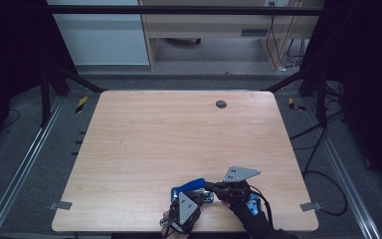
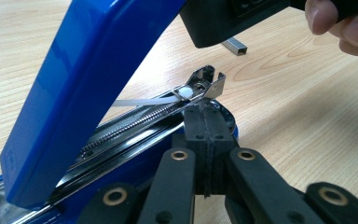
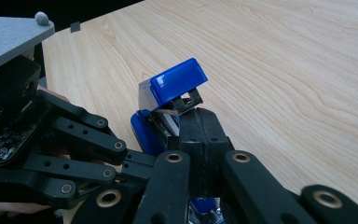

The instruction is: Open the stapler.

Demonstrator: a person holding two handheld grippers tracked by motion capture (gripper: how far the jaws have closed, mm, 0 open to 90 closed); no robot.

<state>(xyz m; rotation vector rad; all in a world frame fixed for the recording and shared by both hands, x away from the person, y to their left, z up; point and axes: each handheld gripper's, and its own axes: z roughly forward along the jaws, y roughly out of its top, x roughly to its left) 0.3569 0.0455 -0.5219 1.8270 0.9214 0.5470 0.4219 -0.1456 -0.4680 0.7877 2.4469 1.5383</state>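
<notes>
Down at the near edge of the wooden surface (image 1: 144, 139), the left claw (image 1: 185, 209) sits lowest and farthest left, its jaws pressed together with nothing between them. In the left gripper view their tips rest right at the front of the stapler's (image 1: 193, 191) metal magazine rail (image 2: 140, 122), seemingly to pin the base down so it cannot slide or tip.

The blue stapler lies just beside both claws, near the middle of that front edge, with its lid (image 2: 81, 88) swung up steeply and the spring and pusher laid bare. That open pose looks like loading work.

A small strip of staples (image 2: 235, 45) lies on the wood beyond the stapler's nose, close enough to fetch.

To the right, the right claw (image 1: 214, 188) comes in sideways, its jaws also pressed shut and holding nothing. In the right gripper view their tips meet the stapler just under the raised lid, probably propping it so it stays open.
</notes>
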